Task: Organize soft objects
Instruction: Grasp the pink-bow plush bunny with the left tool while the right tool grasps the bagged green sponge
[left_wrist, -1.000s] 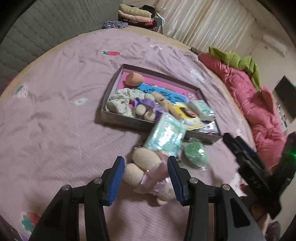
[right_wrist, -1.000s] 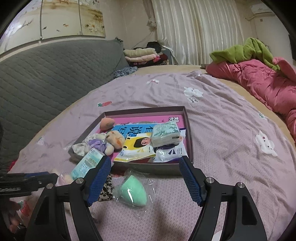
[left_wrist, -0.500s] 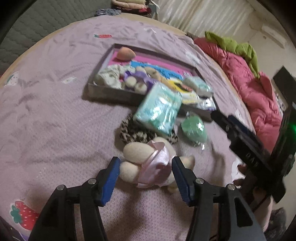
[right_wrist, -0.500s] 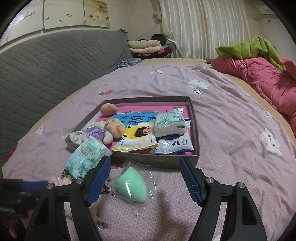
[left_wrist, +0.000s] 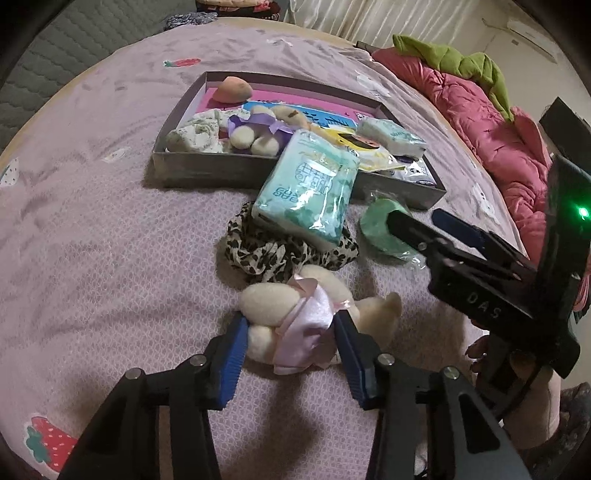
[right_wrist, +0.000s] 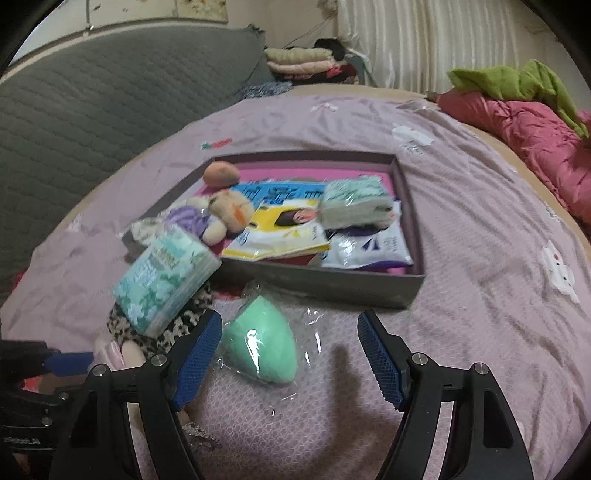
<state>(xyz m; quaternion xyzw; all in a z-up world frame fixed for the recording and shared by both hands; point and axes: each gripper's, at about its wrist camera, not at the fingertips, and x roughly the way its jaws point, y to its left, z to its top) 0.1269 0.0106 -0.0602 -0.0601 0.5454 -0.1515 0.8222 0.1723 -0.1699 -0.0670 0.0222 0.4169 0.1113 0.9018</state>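
A cream plush toy in a pink dress (left_wrist: 273, 299) lies on the lilac bedsheet. My left gripper (left_wrist: 290, 317) straddles its body, jaws closing, and the blue pads touch it on both sides. A leopard scrunchie (left_wrist: 258, 251) lies just beyond it, with a mint tissue pack (left_wrist: 306, 192) leaning on the scrunchie and the box. A green sponge in clear wrap (right_wrist: 262, 350) lies between the fingers of my open right gripper (right_wrist: 289, 319), close to the left pad, untouched. The grey box (right_wrist: 332, 288) behind holds a purple-dressed plush, an orange sponge, packets and another tissue pack.
A pink quilt (right_wrist: 535, 129) with a green blanket on it bounds the bed's right side. A grey quilted headboard (right_wrist: 92, 92) runs along the left, and folded clothes (right_wrist: 299, 61) are stacked at the far end. A person's hand (left_wrist: 517, 369) holds the right gripper.
Both grippers sank toward the bed. The left one came down around the pink-dressed plush and its jaws narrowed onto it. The right one drew closer to the green sponge.
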